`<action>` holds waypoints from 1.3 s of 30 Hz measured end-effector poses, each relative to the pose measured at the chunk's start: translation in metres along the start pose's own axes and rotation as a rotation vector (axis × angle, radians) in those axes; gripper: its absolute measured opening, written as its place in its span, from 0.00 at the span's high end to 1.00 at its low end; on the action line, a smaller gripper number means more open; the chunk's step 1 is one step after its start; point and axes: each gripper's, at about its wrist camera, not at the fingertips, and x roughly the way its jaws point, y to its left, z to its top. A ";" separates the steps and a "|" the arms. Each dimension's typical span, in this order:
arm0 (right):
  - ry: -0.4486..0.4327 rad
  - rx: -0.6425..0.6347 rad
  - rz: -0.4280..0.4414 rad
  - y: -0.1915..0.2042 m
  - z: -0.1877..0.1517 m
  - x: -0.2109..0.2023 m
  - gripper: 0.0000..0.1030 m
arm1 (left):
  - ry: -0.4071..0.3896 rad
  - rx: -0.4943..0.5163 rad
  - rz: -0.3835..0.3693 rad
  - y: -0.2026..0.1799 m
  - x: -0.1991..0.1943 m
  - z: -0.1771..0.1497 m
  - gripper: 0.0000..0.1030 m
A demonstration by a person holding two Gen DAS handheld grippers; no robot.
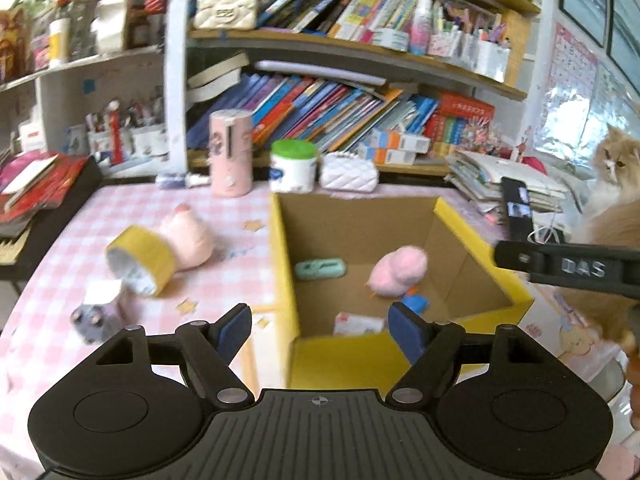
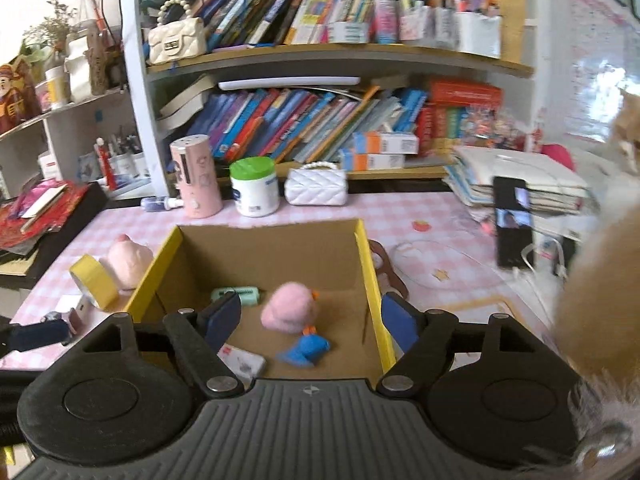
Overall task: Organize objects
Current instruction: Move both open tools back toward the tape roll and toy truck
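- Left gripper (image 1: 318,330), bottom centre of the left wrist view: its blue pads are standing wide apart and are holding nothing; it is hovering over the near left corner of the box.
- Right gripper (image 2: 310,320), bottom centre of the right wrist view: it is likewise spread wide and empty, hanging above the near edge of the box.
- Yellow-edged cardboard box (image 1: 284,264), centre of frame: it is already holding a pink plush chick (image 1: 398,270), a mint green case (image 1: 320,269), a blue toy (image 1: 416,303) and a small white packet (image 1: 358,323).
- Loose items left of the box on the checked tablecloth (image 1: 60,280): a small grey-and-lilac toy (image 1: 96,316) is lying nearest, then a yellow tape roll (image 1: 140,260) on its side with its opening facing the camera, touching a pink plush (image 1: 188,240) behind it.
- Deciding relation: these items are lying up and left of the left gripper and on the far side of the box from the right gripper, so the left hand appears the nearer one for the next pick.
- Back edge of the table: a pink cylinder (image 1: 231,152), a green-lidded tub (image 1: 294,166) and a white quilted purse (image 1: 350,172) are standing below the bookshelves (image 1: 360,44).
- A cat (image 1: 616,164) is sitting at the right edge.
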 end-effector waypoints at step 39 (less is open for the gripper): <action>0.187 -0.144 0.078 0.212 -0.128 -0.037 0.16 | 0.162 -0.120 0.199 0.165 -0.087 -0.088 0.19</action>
